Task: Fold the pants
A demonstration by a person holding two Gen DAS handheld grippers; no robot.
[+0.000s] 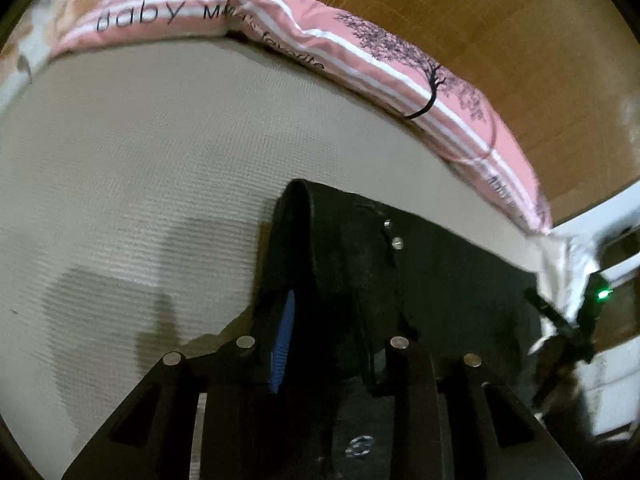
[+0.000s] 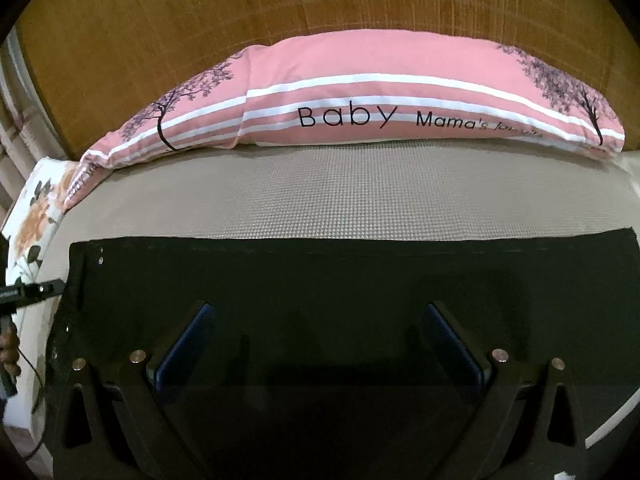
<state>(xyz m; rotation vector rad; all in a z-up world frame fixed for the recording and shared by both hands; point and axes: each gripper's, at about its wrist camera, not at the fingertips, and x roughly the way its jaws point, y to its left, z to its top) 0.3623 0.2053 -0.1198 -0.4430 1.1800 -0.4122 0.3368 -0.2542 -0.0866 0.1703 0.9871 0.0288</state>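
Left gripper (image 1: 328, 344) pinching waistband of black pants (image 2: 344, 280); right gripper (image 2: 320, 344) spread wide, hovering above them. Fold starting; next, right must grasp cloth.

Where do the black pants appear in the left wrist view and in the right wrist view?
Left wrist view: black pants fill the lower right, one edge standing up between the left gripper fingers.
Right wrist view: they spread across the lower half, under the right gripper.
Shared landmark: the pink pillow along the bed's far edge.

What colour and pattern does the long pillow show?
Pink with white stripes and dark tree prints; the pillow shows best in the right wrist view.
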